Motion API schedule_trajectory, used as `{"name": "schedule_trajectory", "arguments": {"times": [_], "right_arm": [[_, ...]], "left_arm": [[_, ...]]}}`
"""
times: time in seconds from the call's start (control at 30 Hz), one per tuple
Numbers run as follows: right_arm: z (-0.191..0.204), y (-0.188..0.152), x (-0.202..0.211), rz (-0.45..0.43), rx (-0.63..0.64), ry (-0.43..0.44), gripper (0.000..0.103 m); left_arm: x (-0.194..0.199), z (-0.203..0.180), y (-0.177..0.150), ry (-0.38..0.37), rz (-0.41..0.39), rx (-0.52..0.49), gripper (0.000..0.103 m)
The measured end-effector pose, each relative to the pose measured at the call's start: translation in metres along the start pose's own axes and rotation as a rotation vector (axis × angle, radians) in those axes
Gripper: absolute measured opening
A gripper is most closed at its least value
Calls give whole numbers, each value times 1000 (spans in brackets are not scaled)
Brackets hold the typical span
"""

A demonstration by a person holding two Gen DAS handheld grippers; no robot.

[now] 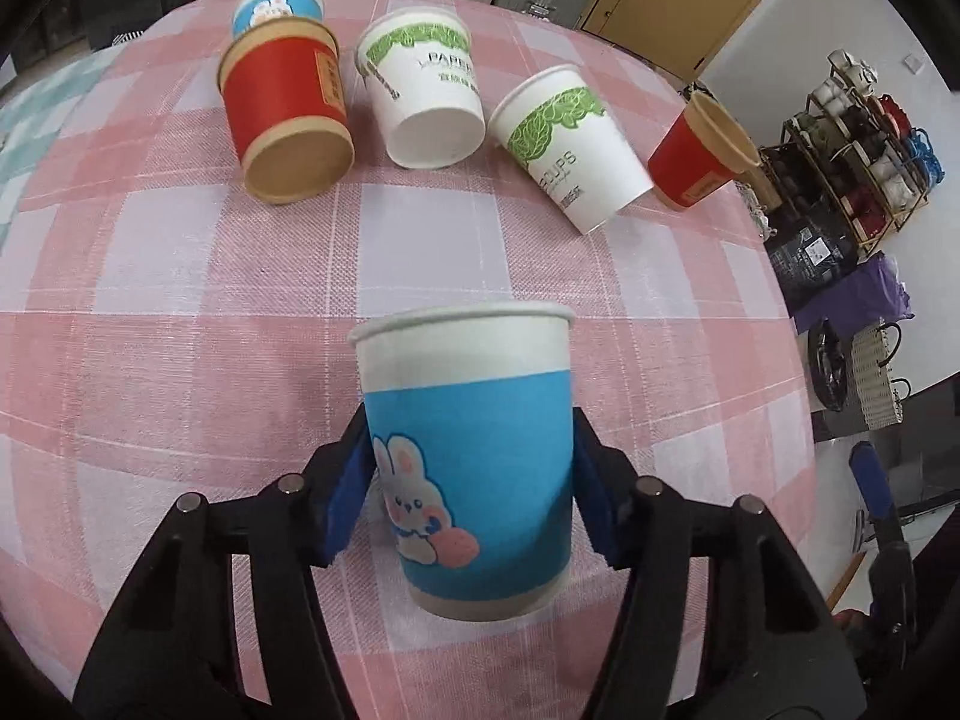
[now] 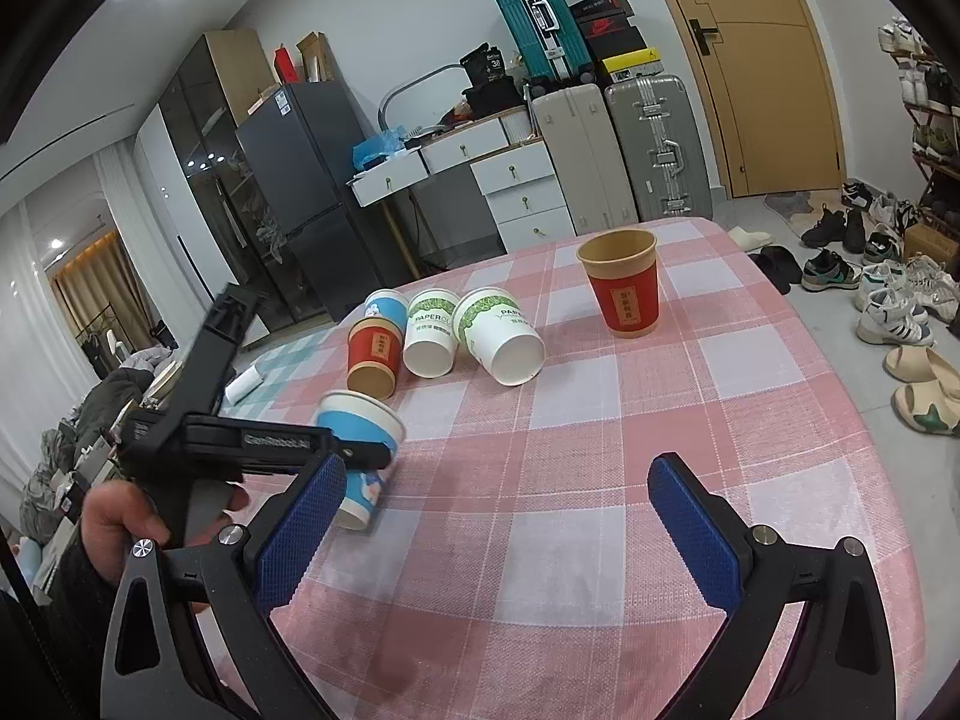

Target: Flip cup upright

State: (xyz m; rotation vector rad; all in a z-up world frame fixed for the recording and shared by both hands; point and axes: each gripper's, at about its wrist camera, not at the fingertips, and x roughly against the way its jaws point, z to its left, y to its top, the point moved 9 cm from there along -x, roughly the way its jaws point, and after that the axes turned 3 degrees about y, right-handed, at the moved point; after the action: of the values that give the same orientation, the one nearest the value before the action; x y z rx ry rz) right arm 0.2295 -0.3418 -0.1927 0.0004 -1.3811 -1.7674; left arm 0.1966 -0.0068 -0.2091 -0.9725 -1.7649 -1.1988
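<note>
Left gripper (image 1: 471,474) clamped on bunny cup (image 1: 468,450), blue pads on both sidewalls, rim up, cup upright. Whether base touches checked cloth (image 1: 180,300) or hangs just above: cannot tell. In right view bunny cup at 9 o'clock. Right gripper (image 2: 498,534) spread wide, holding nothing, over cloth. Far cups: red cup (image 2: 624,285) upright at 1 o'clock; four others in cluster at 11 o'clock, two white ones on sides.

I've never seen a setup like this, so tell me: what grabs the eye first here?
The blue bunny cup, gripped between the left gripper's jaws at the near side of the pink checked tablecloth. Beyond it lie four tipped-over cups, while one red cup stands upright, apart to their right.
</note>
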Motion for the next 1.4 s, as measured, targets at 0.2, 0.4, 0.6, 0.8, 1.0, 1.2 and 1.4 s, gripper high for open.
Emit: {"name": "schedule_trajectory", "arguments": {"times": [0.2,0.4,0.6,0.8,1.0,1.2,1.4], "right_arm": [[20,0,12,-16,13,18,103],[43,-12,21,-15,11,59,103],[60,-30,25,14,36,85,103],[68,-43,24,43,53,84,103],[69,-49,21,62,61,71,103],[70,-52,13,80,69,60,103],[71,-54,7,95,71,55,103]], "left_arm": [[62,-10,-3,5,-53,-57,58],[128,-10,-25,-21,-86,-88,58],[165,10,-73,-25,-92,-73,58],[146,30,-121,-28,-28,-15,58],[111,42,-150,-5,38,3,58],[75,51,-157,32,78,13,58],[53,61,-155,60,94,43,72]]}}
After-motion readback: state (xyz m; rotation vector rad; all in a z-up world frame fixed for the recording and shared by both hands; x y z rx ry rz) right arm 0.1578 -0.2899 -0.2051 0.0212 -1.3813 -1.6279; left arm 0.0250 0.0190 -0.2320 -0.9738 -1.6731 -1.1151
